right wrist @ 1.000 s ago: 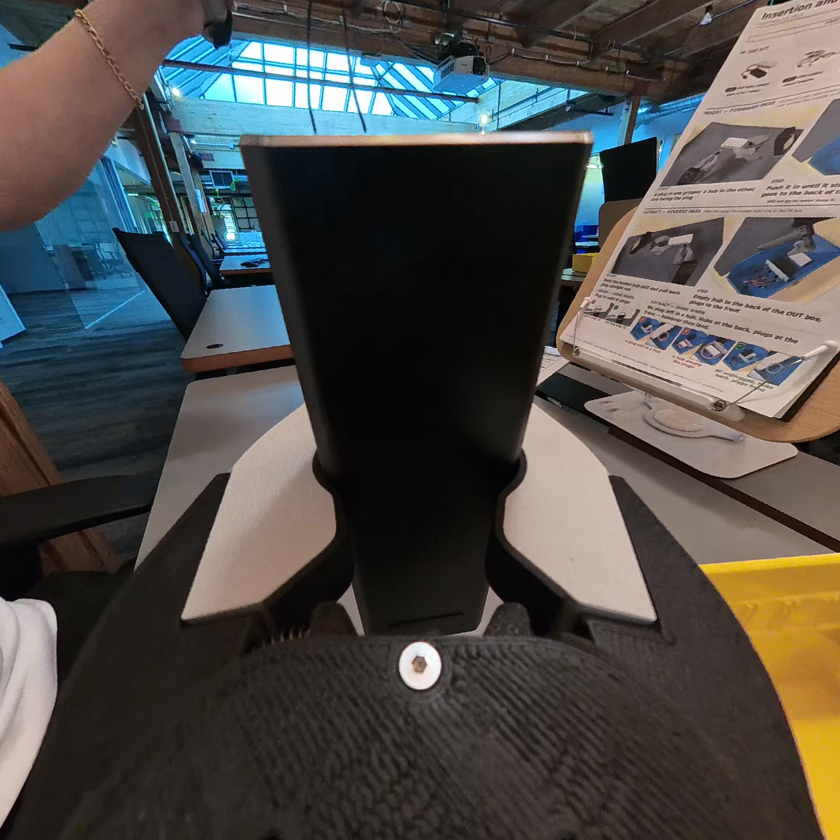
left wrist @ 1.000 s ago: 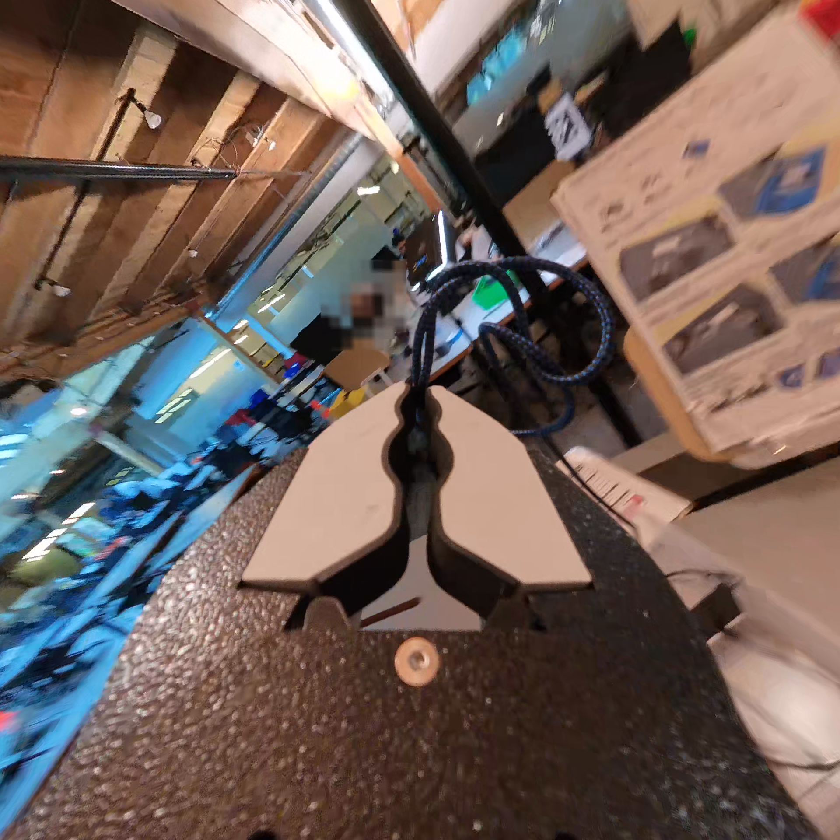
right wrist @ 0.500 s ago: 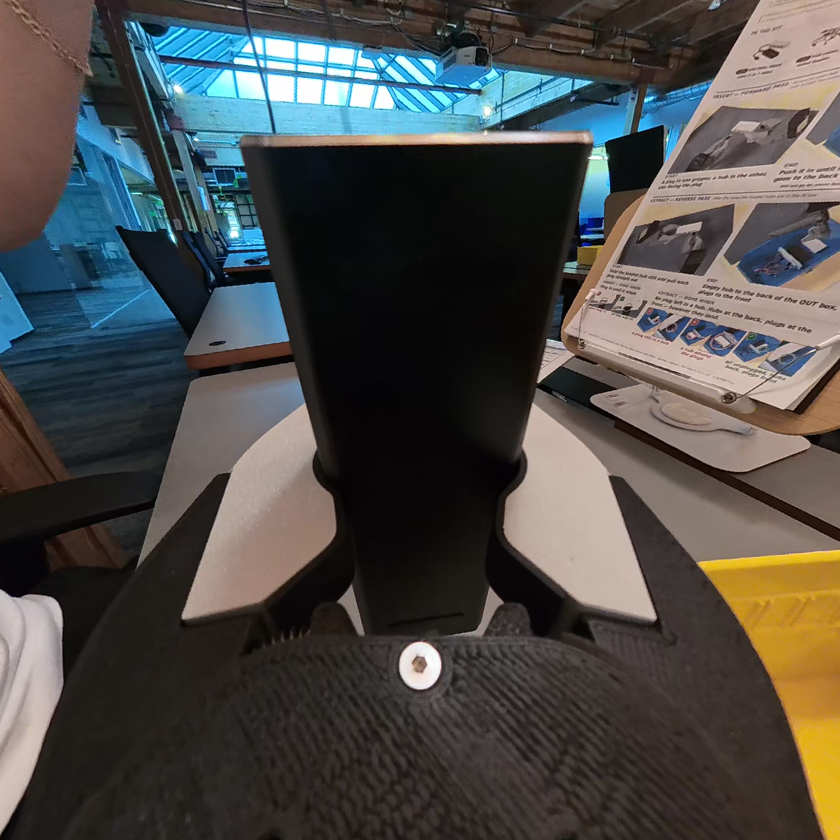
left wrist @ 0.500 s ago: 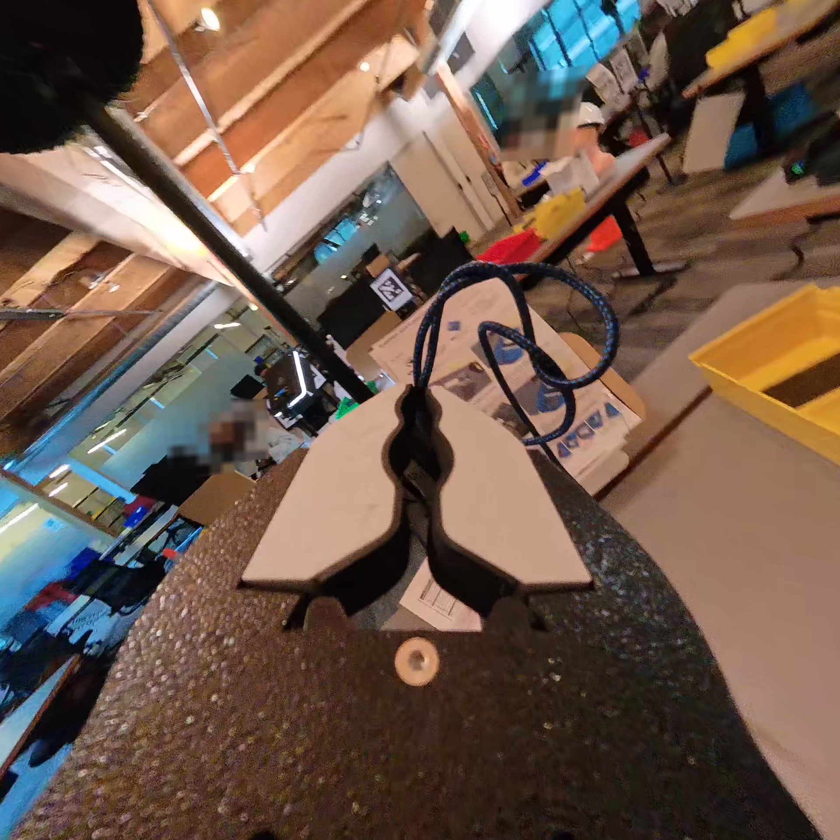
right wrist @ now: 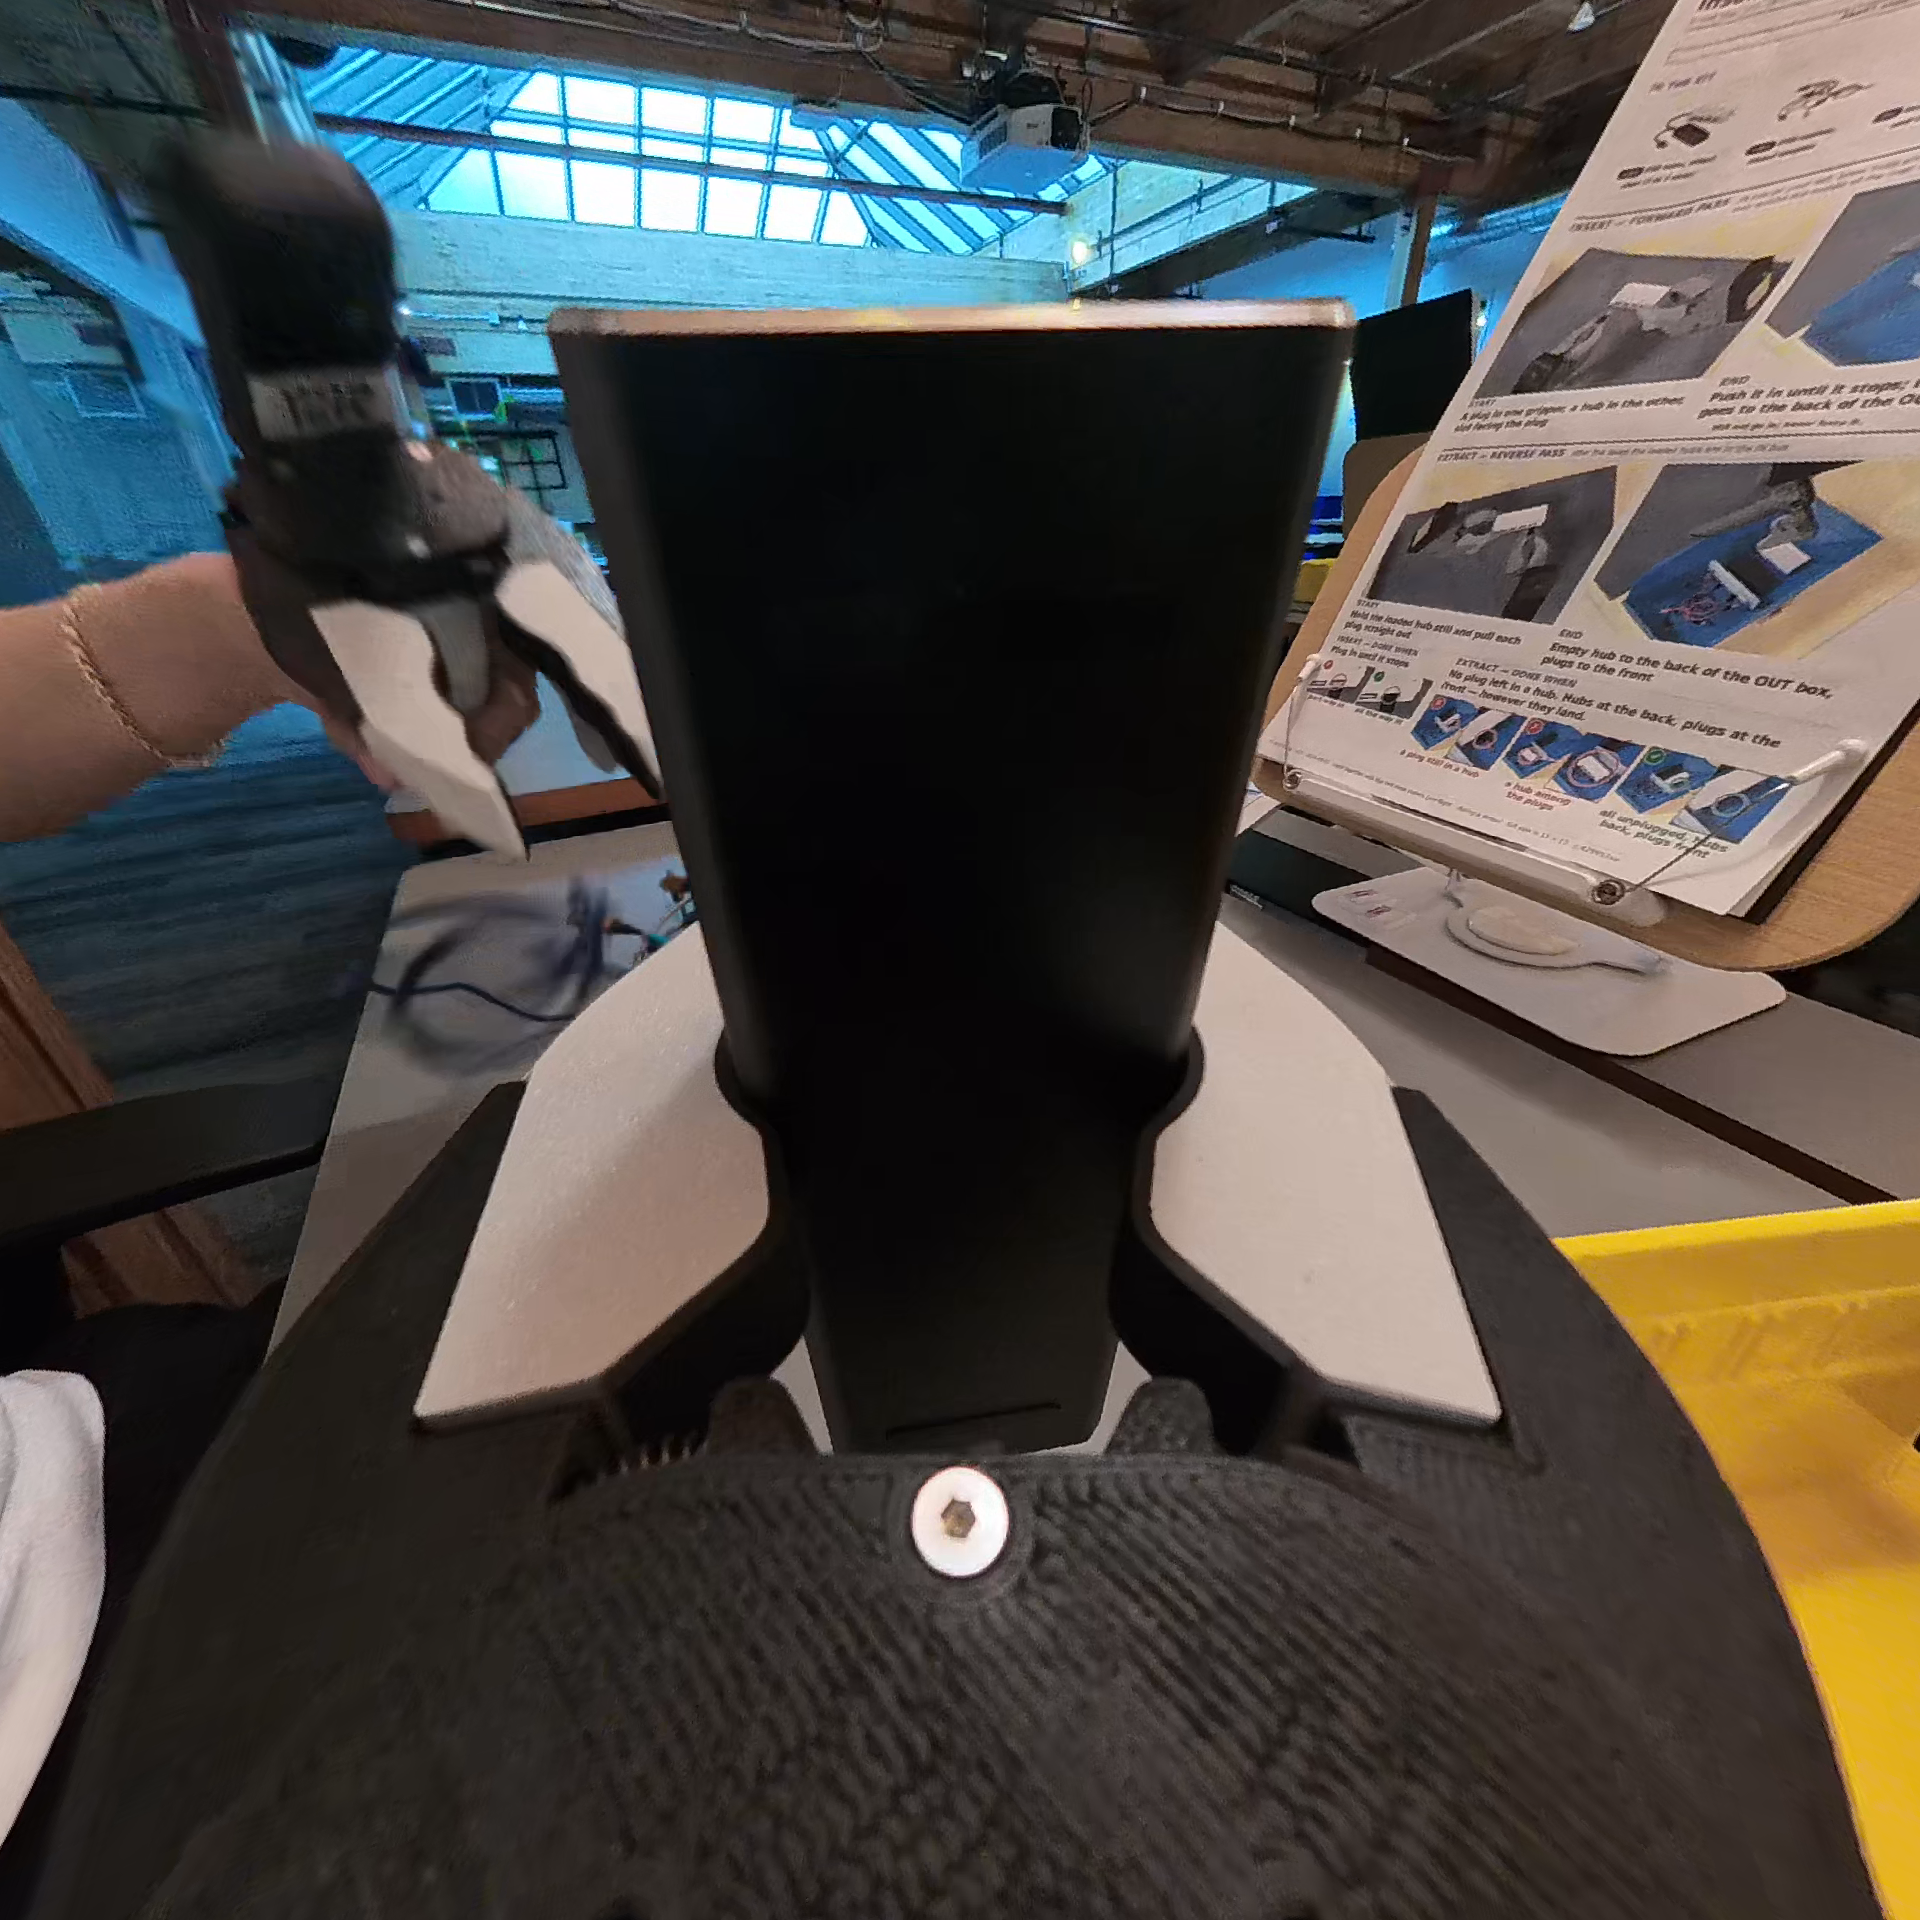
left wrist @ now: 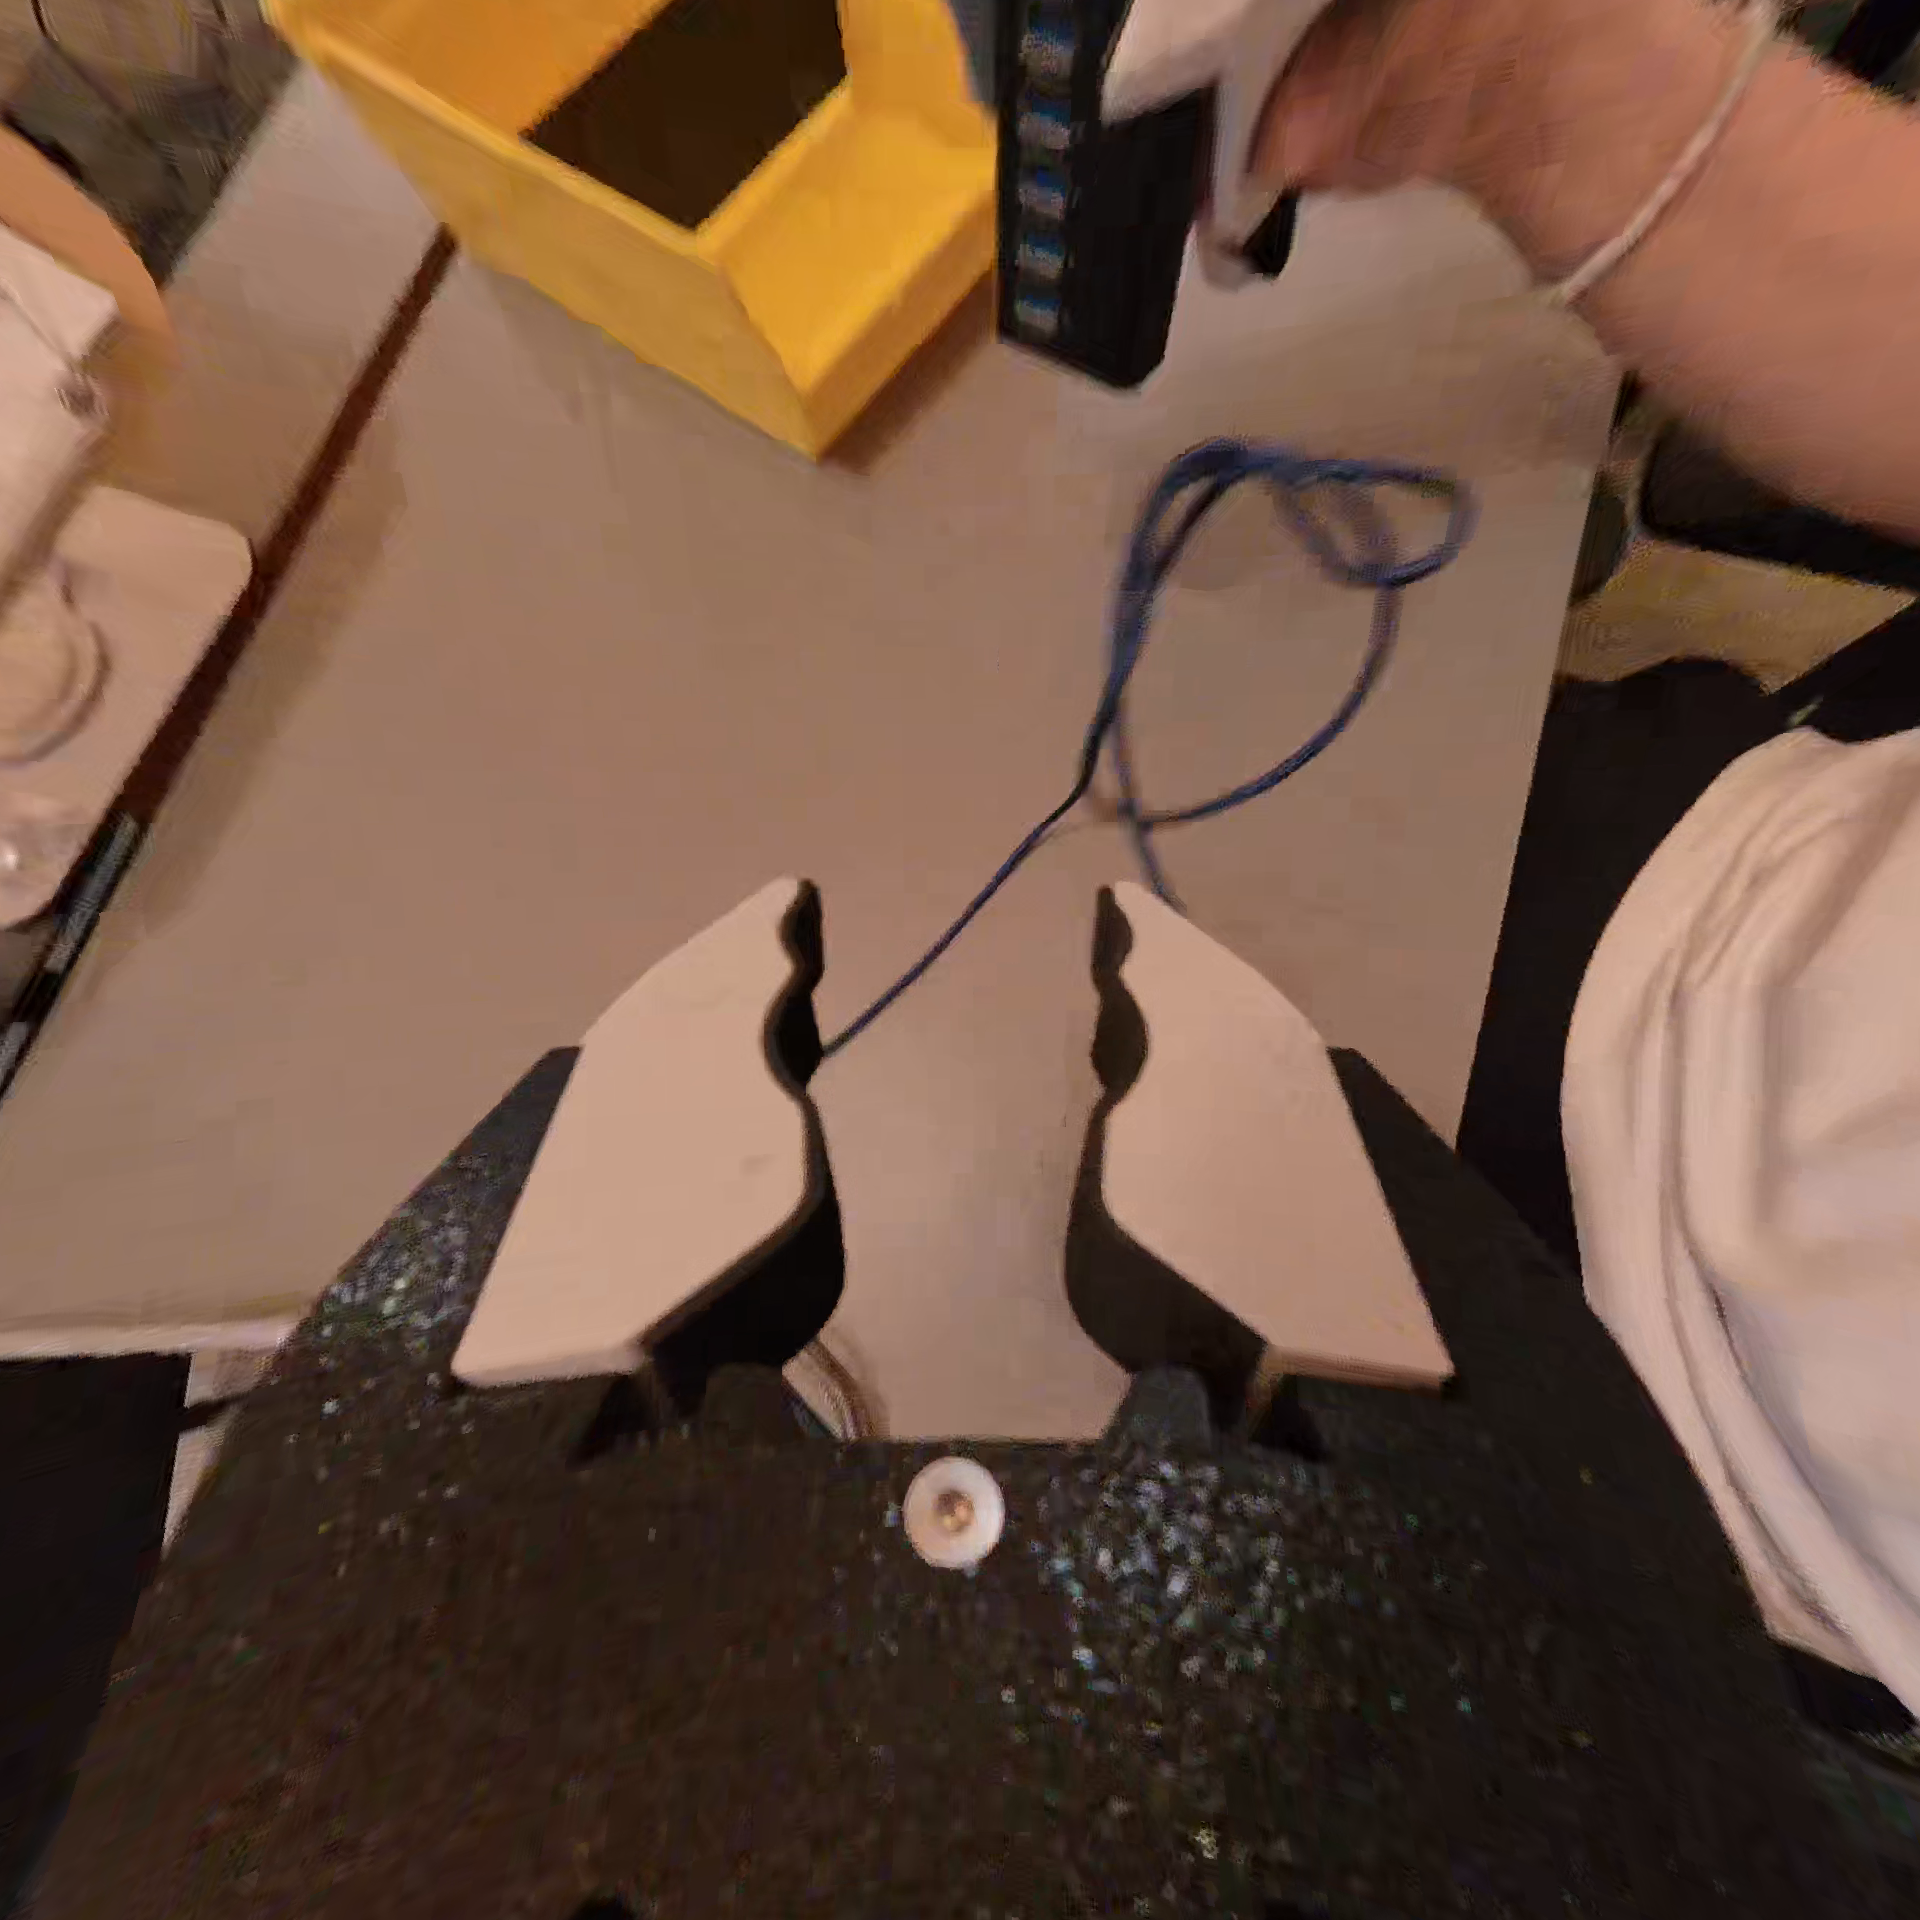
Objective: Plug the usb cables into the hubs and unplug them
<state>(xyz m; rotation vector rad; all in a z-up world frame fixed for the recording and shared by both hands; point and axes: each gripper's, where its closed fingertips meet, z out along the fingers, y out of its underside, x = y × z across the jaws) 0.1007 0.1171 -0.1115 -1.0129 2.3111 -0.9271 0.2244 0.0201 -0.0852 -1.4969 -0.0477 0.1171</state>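
While the left gripper (left wrist: 954, 904) points down at the table (left wrist: 520, 790) w/ fingers apart and nothing between, the blue usb cable (left wrist: 1247, 665) lies loose just beyond them. Right gripper (right wrist: 956, 1060) is clamped on the black hub (right wrist: 956, 727), near the yellow bin (left wrist: 727, 208).

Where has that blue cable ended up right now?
In the left wrist view the blue cable lies looped on the grey table, just beyond the open left gripper and nearer than the yellow bin.
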